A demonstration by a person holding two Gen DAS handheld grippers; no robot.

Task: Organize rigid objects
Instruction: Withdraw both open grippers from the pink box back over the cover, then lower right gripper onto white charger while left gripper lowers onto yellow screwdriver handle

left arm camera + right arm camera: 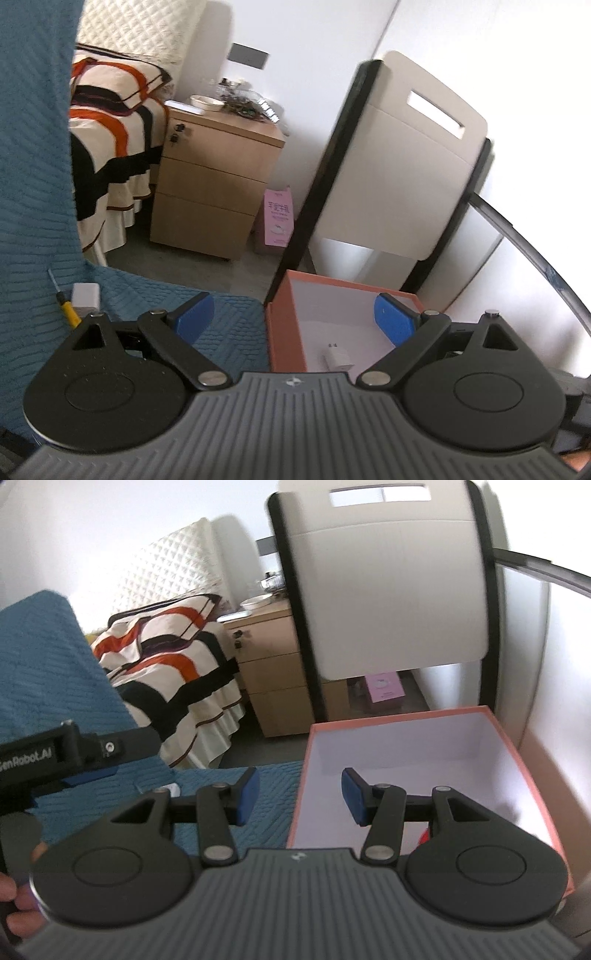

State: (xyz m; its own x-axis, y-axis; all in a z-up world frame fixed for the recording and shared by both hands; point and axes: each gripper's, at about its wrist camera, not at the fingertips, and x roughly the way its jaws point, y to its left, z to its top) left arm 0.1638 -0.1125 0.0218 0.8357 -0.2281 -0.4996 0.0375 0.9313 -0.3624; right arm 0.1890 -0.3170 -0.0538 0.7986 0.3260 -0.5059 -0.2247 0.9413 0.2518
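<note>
A bedroom: striped bed [122, 122], wooden drawers [214, 177], and a blue-clothed surface [33, 184] in front. The left tool [295, 321] has its pads spread apart and empty over the near wall of the box [284, 328]; 1 charger [338, 358] lies inside just ahead, while a second charger [86, 295] and screwdriver [66, 306] wait on the cloth to its left. The right tool [299, 797] is likewise apart and empty, straddling the box rim [399, 716]. Best to swing left, square the pads on 1 item, and lift it clear over the wall.

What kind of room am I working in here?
Most likely a bedroom: a bed with a striped blanket and quilted headboard, and a wooden bedside drawer cabinet next to it.
</note>
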